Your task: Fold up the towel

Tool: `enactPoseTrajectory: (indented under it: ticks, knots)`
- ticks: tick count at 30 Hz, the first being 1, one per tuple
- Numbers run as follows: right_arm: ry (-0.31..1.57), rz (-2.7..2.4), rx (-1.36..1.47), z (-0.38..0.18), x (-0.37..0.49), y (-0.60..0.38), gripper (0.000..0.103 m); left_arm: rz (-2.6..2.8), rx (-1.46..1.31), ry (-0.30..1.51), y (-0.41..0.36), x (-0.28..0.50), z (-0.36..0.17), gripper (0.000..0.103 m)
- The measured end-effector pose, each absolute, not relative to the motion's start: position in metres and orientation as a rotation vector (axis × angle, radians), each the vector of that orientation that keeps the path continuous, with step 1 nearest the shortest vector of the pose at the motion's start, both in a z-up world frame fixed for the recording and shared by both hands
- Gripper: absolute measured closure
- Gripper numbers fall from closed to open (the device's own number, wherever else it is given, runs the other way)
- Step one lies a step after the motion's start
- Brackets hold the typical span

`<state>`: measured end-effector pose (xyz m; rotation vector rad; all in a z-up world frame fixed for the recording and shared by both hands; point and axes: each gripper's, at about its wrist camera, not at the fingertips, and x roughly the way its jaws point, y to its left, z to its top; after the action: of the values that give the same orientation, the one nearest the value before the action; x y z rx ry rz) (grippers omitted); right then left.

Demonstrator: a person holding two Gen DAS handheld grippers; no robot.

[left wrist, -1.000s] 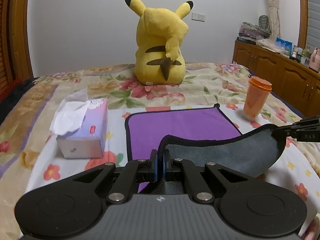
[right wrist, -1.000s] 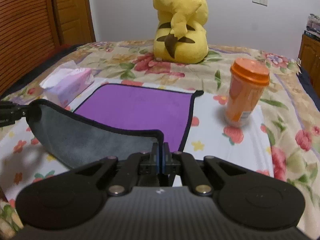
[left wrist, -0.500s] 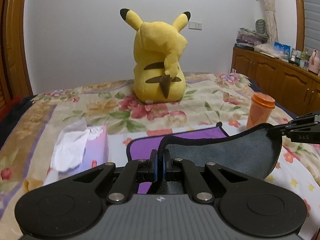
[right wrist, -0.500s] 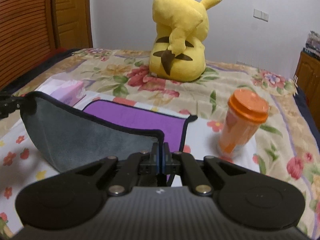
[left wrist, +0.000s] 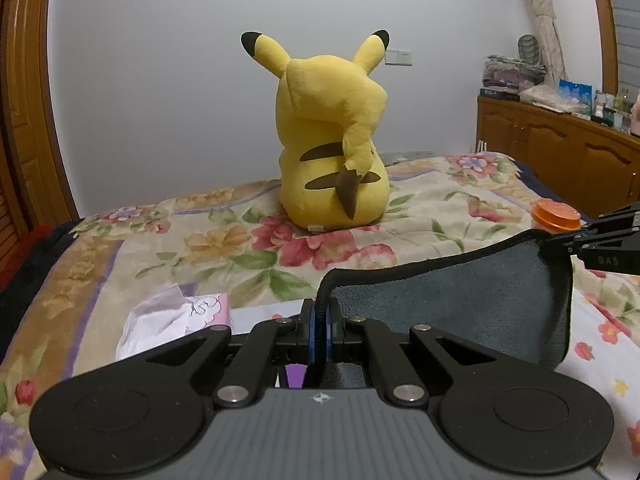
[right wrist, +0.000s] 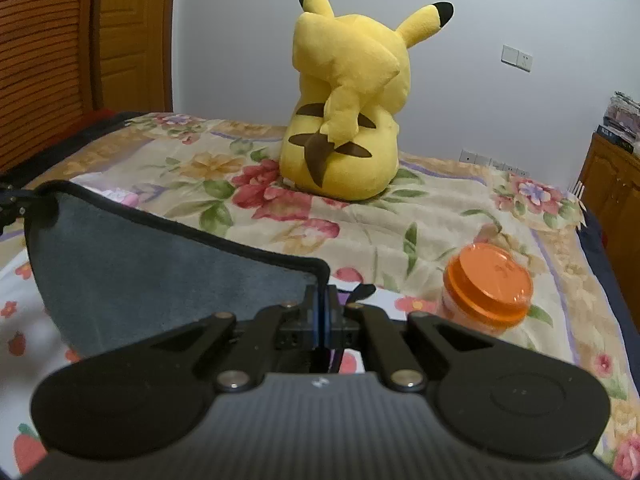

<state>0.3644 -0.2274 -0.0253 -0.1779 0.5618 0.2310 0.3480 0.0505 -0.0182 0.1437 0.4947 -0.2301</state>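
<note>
Over bed, towel btwn fingers

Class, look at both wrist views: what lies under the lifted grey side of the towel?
Under the lifted grey towel with black trim, only a sliver of its purple side and the floral bedsheet around it show. The rest beneath is covered.

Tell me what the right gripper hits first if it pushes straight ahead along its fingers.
Probably the yellow plush toy, which sits roughly ahead of the right gripper across bare bedspread; depth is uncertain. The orange cup stands off to the right.
</note>
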Motion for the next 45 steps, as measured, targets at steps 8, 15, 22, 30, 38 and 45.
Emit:
enactPoseTrajectory:
  ticks: [8,15,22,30,38,45]
  knots:
    - [0.551,0.210,-0.182,-0.030,0.385,-0.225,0.100,-0.212,0.144,0.490,0.048,0.369,-0.023,0.095]
    - [0.536,0.201,-0.174,-0.040,0.403,-0.226,0.100,-0.204,0.142,0.494,0.050,0.389,-0.033,0.095]
    - [0.554,0.203,-0.144,-0.061,0.424,-0.230,0.100,-0.207,0.139,0.535,0.051,0.416,-0.053,0.095]
    - [0.589,0.197,-0.131,-0.090,0.443,-0.233,0.100,-0.200,0.155,0.585,0.047,0.447,-0.085,0.095]
    - [0.637,0.188,-0.158,-0.113,0.457,-0.228,0.100,-0.178,0.157,0.639,0.048,0.464,-0.110,0.094]
    - [0.655,0.168,-0.177,-0.117,0.459,-0.227,0.087,-0.158,0.154,0.656,0.048,0.463,-0.115,0.062]
